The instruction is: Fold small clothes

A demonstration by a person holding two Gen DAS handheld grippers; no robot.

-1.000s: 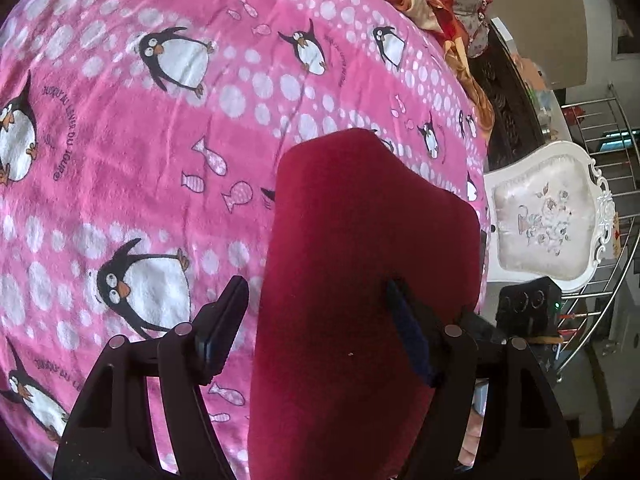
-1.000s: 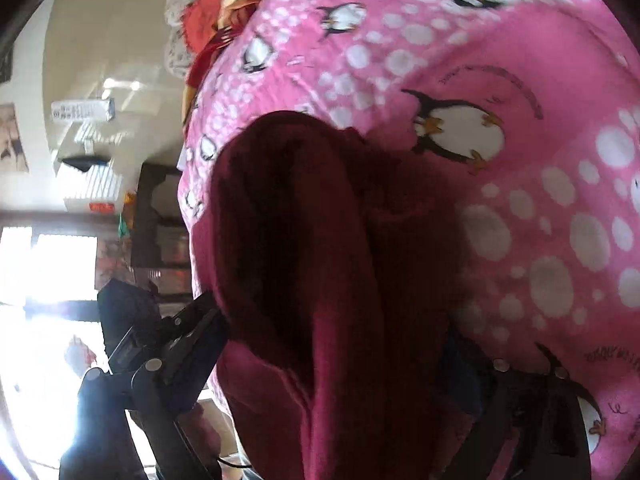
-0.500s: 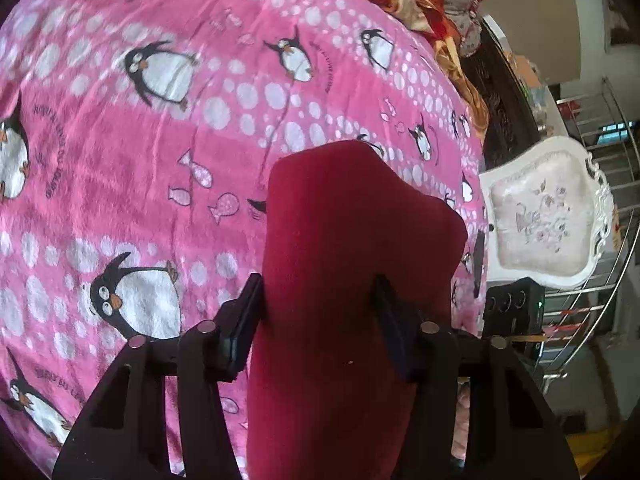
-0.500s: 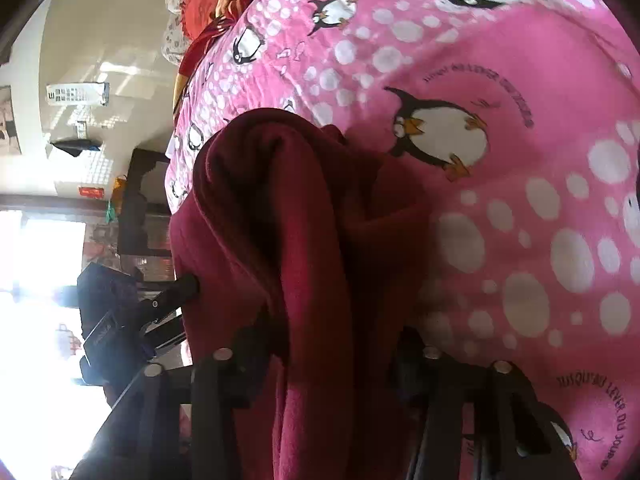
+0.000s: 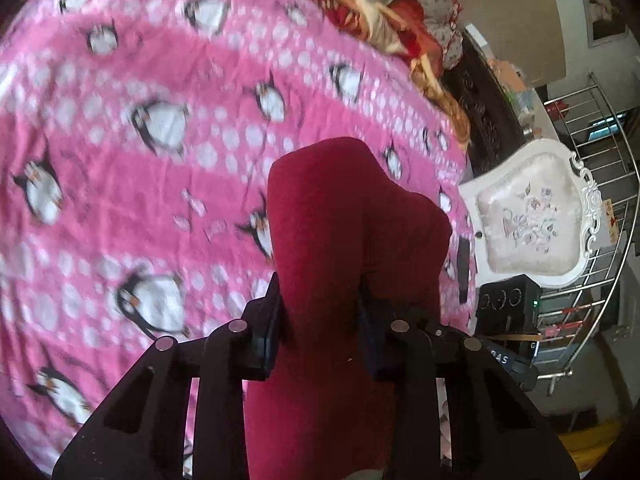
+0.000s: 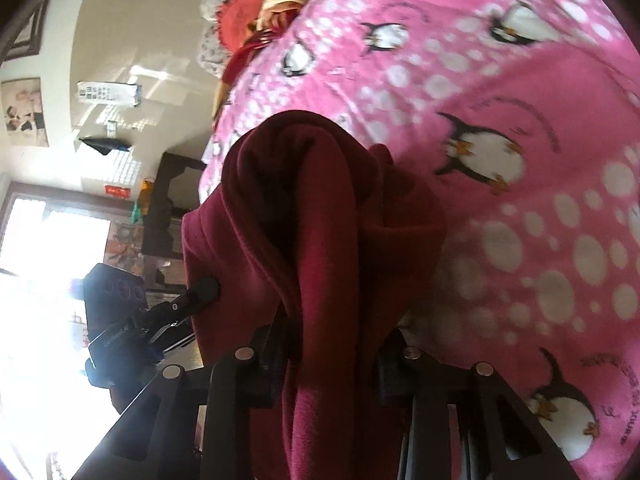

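Observation:
A dark red fleece garment [image 5: 344, 248] hangs bunched between both grippers above a pink penguin blanket [image 5: 140, 160]. My left gripper [image 5: 320, 312] is shut on one edge of the garment. In the right wrist view my right gripper [image 6: 332, 344] is shut on another fold of the same garment [image 6: 320, 220], which drapes in thick folds over its fingers. The left gripper [image 6: 200, 292] shows at the garment's left side in the right wrist view. The fingertips are hidden by cloth.
The pink blanket [image 6: 520, 160] covers the bed. Red and orange bedding [image 5: 392, 20] is piled at its far end. A white ornate chair [image 5: 532, 216] and a metal railing [image 5: 600, 160] stand beside the bed. A bright window [image 6: 40, 260] is on the left.
Both grippers went from open around the garment to shut on it. Both have lifted with the cloth, and the blanket now looks farther away and blurred.

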